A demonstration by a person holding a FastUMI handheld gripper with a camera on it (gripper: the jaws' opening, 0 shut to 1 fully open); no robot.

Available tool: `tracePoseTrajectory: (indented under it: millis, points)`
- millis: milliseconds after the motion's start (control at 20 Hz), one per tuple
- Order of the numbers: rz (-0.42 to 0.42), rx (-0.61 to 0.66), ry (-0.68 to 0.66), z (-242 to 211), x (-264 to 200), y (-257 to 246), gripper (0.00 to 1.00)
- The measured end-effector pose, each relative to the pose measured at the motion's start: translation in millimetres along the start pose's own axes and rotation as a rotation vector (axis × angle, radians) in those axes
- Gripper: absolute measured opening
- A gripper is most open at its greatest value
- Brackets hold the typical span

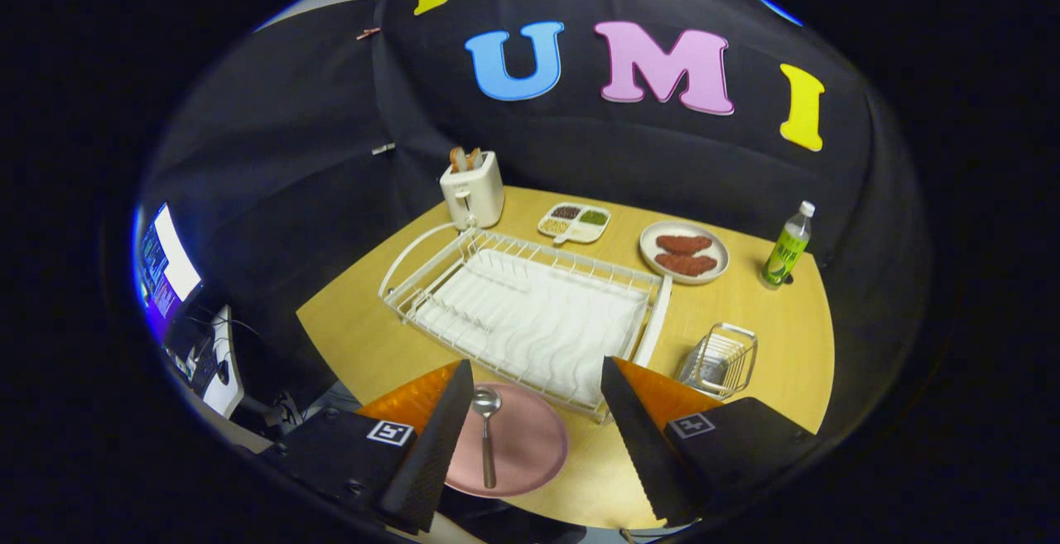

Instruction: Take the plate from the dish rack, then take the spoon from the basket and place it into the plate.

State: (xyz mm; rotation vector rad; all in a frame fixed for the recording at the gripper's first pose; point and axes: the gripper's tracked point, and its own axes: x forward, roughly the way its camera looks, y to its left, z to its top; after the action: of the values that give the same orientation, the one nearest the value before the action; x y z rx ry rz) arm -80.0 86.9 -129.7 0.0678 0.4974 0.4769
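A pink plate (522, 445) lies flat on the wooden table (770, 345), near its front edge. On the plate rests a metal spoon (486, 432), bowl pointing away from me. My gripper (534, 436) hovers above the plate, open wide, nothing between its fingers; the spoon lies close to the left finger (431, 453). Just beyond the fingers stands the white wire dish rack (530, 312), with no dishes in it. To the right of the rack, ahead of the right finger, sits a small wire basket (720, 359).
Behind the rack stand a white toaster (472, 188), a divided snack tray (575, 222) and a plate with two reddish patties (684, 251). A green bottle (787, 247) stands at the table's far right. A monitor (170, 271) glows off the table to the left.
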Motion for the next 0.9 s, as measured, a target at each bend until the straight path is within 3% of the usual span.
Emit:
tracePoseTrajectory:
  millis: [350,600,900]
  points:
    - [-0.153,-0.067,-0.291,108,-55,-28,0.98]
    - [-0.192,-0.037,-0.394,135,-78,-31,0.96]
    - [-0.222,-0.020,-0.402,133,-83,-42,0.96]
